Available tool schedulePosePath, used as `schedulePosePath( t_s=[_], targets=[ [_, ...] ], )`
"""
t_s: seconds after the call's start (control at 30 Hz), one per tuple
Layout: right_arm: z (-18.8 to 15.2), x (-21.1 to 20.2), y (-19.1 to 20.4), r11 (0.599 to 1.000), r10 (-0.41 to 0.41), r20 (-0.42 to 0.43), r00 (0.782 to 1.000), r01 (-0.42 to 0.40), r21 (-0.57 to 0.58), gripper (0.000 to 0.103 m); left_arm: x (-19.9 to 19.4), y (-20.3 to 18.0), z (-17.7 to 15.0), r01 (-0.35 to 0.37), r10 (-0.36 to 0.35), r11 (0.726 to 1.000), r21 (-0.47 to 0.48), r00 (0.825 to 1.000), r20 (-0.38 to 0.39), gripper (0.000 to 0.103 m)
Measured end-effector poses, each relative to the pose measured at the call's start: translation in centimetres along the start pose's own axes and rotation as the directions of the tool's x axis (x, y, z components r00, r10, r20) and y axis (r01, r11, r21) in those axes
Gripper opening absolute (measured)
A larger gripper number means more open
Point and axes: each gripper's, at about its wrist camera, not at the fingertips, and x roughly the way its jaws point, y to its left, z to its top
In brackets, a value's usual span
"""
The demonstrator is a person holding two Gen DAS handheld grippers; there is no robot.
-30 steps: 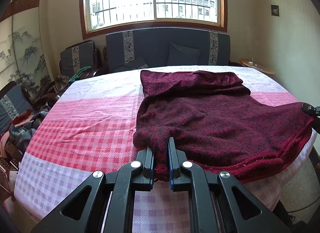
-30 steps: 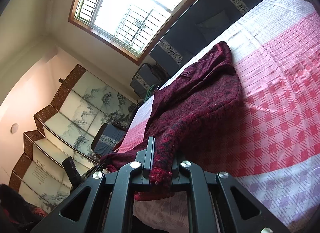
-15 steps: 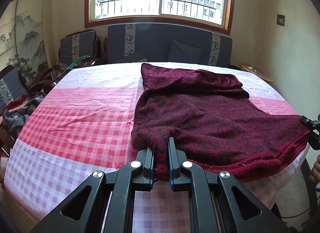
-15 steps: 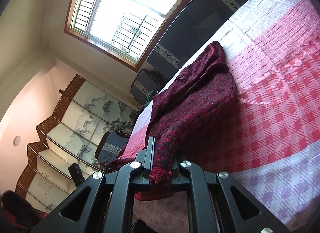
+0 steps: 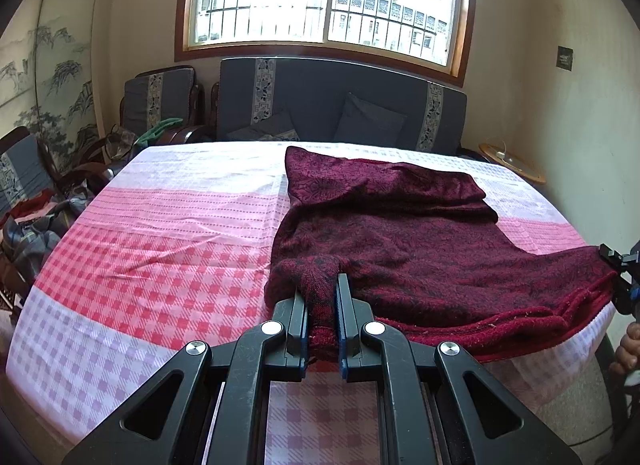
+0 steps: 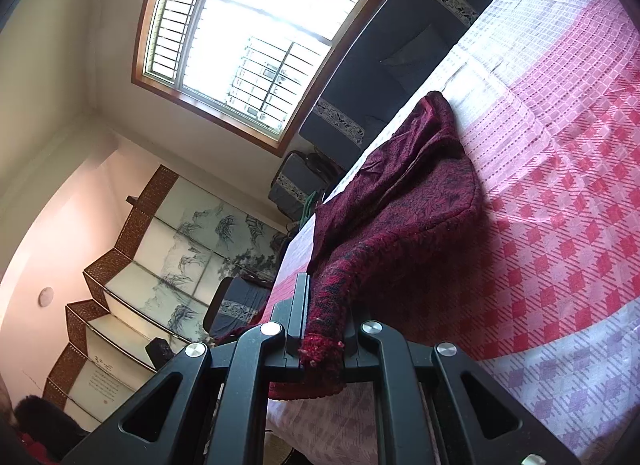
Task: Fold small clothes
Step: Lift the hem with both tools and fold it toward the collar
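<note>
A dark red knitted sweater (image 5: 400, 241) lies spread on the pink and white checked tablecloth (image 5: 160, 249). My left gripper (image 5: 322, 285) is shut on the sweater's near left hem corner. At the right edge of the left wrist view the right gripper (image 5: 616, 265) pinches the opposite hem corner, and part of a hand shows below it. In the right wrist view my right gripper (image 6: 326, 285) is shut on a bunched ribbed hem of the sweater (image 6: 404, 201). The view is rolled, so the table (image 6: 560, 225) slopes. The hem stretches between the two grippers along the table's near edge.
A dark sofa (image 5: 340, 113) with cushions stands under the window behind the table. Chairs with clothes (image 5: 32, 221) are at the left. A small round wooden side table (image 5: 512, 161) sits at the back right. A painted folding screen (image 6: 168, 265) lines the left wall.
Both wrist views have rolled a little, while both grippers keep their hold on the hem corners. The sweater lies about where it did.
</note>
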Motion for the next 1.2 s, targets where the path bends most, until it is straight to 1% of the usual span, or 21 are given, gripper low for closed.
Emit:
schedulePosePath(
  t_s=[0.13,0.27,0.47,0.67,0.83,0.93,1.2],
  targets=[
    [1.4,0.6,0.6,1.000,0.013,0.008,1.000,-0.013,-0.011,0.010,0.3,0.0,1.7,-0.011,0.011,1.000,-0.003,1.000,0.026,0.011],
    [3.6,1.3,1.2,0.999,0.023,0.017,1.000,-0.022,-0.031,0.010,1.1,0.1,3.9,-0.018,0.019,1.000,-0.014,0.999,0.047,0.011],
    [7.7,3.6,1.6,0.998,0.022,0.023,0.999,-0.021,-0.057,0.010,3.7,0.1,7.5,-0.029,0.031,0.999,-0.028,0.997,0.072,0.011],
    [11.9,6.6,0.8,0.998,0.001,0.027,1.000,0.001,-0.066,0.010,8.3,0.5,10.5,-0.062,0.066,0.997,-0.053,0.995,0.070,0.011],
    [14.8,9.6,-0.1,0.996,-0.047,0.019,0.999,0.048,-0.078,0.010,12.8,0.5,13.0,-0.104,0.106,0.994,-0.045,0.992,0.067,0.011],
    [16.3,11.2,-0.9,0.995,-0.072,0.015,0.997,0.073,-0.073,0.010,15.7,0.5,14.3,-0.123,0.125,0.991,-0.044,0.991,0.048,0.011],
    [19.6,15.6,-4.2,0.989,-0.142,-0.009,0.990,0.142,-0.051,0.010,22.6,0.5,16.1,-0.163,0.163,0.987,-0.007,0.987,0.004,0.011]
  ],
)
